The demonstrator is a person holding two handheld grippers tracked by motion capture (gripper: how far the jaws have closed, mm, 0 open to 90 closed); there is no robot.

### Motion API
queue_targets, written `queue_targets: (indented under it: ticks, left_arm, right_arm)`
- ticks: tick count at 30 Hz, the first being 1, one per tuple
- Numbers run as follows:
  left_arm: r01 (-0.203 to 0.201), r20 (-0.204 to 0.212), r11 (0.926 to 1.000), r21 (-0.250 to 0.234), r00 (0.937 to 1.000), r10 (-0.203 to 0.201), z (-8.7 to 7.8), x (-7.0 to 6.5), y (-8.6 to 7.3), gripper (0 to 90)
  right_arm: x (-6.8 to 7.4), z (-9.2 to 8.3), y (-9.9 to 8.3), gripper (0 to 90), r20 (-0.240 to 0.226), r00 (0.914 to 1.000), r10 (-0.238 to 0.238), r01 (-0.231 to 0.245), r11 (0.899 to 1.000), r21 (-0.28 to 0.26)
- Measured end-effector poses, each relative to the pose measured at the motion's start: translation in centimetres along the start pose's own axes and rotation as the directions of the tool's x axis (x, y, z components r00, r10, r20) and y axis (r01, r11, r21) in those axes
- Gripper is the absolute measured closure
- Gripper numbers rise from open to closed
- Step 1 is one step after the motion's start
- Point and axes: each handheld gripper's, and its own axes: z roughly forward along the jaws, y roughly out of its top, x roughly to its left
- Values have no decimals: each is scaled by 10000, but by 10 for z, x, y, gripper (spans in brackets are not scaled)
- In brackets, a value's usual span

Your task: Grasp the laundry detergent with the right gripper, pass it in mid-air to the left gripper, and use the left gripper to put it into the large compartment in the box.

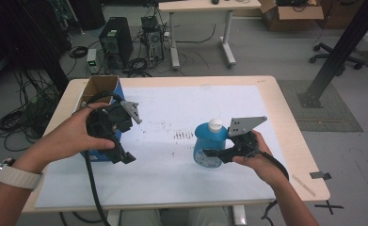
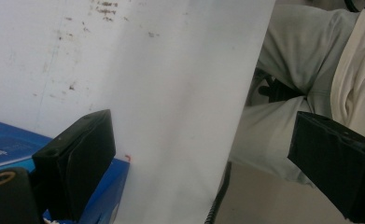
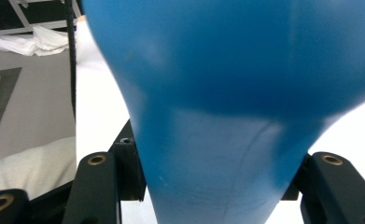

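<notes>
The right gripper (image 1: 214, 153) is clamped on a blue bottle (image 1: 206, 143) with a white cap (image 1: 215, 125); in the right gripper view the bottle's body (image 3: 227, 116) sits wedged between the two black jaws. In the high view the bottle is at about four o'clock on the white sheet (image 1: 181, 108) that covers the table (image 1: 285, 117), cap toward twelve. The left gripper (image 1: 125, 157) hangs at about nine o'clock over the sheet, jaws spread wide with nothing between them, just beside a blue cardboard box (image 1: 99, 87) that stands open at ten o'clock. In the left gripper view that box (image 2: 3, 144) shows at eight o'clock.
</notes>
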Motion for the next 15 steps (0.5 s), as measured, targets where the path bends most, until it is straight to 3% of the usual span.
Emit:
queue_targets:
  ticks: [15]
  left_arm:
    - [-322, -75, 9995, -55, 9995, 322, -10, -8, 15, 73]
  right_arm:
    - [8, -12, 30, 434, -865, 9960, -202, 229, 9993, 307]
